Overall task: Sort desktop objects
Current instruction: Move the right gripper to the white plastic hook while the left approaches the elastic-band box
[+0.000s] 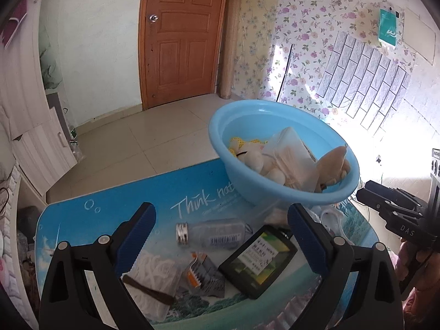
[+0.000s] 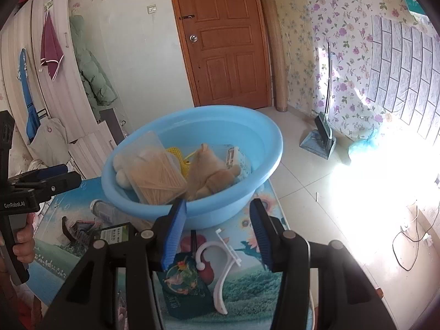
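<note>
With both the left claw (image 1: 220, 236) and right claw (image 2: 217, 236) being held wide and empty, the light, stiff, slippery black rectangular plastic case (image 1: 258, 261), lying lower centre on the worktop (image 1: 110, 211), is best being gripped across its thin edges.

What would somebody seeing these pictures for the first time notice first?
Probably the light blue basin at the far end of the table, already holding soft toys and a clear box of sticks. Next, the things lying loose in front of it: a small bottle on its side, a black box and a white plastic hook. Both grippers, left and right, hang open above them.
</note>
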A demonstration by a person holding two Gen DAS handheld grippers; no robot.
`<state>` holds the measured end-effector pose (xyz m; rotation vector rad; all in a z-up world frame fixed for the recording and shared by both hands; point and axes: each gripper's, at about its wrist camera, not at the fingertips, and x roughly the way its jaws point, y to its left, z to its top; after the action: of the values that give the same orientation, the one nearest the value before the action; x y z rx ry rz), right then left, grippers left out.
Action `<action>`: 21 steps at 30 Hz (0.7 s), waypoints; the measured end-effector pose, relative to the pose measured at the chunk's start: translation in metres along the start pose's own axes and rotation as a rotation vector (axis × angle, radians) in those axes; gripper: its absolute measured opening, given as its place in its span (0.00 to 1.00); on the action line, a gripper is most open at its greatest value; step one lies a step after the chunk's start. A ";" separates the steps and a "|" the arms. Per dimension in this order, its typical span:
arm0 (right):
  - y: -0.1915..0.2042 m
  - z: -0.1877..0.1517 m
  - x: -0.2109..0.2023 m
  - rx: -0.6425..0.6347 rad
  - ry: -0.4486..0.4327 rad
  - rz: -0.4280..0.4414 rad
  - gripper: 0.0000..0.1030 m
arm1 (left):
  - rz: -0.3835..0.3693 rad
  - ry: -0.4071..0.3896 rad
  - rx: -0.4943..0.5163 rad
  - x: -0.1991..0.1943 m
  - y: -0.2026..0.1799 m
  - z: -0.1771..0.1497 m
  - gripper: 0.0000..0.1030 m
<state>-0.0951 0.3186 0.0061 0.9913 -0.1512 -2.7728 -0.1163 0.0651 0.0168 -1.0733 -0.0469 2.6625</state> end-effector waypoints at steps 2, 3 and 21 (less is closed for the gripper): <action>0.004 -0.008 0.003 -0.007 0.030 -0.010 0.46 | 0.012 0.002 0.000 -0.006 0.004 -0.010 0.94; 0.005 -0.013 0.005 -0.007 0.045 -0.014 0.46 | 0.018 0.004 0.000 -0.010 0.006 -0.015 0.94; 0.021 -0.049 0.018 0.026 0.183 -0.023 0.46 | 0.109 0.074 -0.122 -0.028 0.059 -0.093 0.94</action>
<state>-0.0750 0.2929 -0.0395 1.2539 -0.1499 -2.6890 -0.0473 -0.0052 -0.0390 -1.2448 -0.1422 2.7449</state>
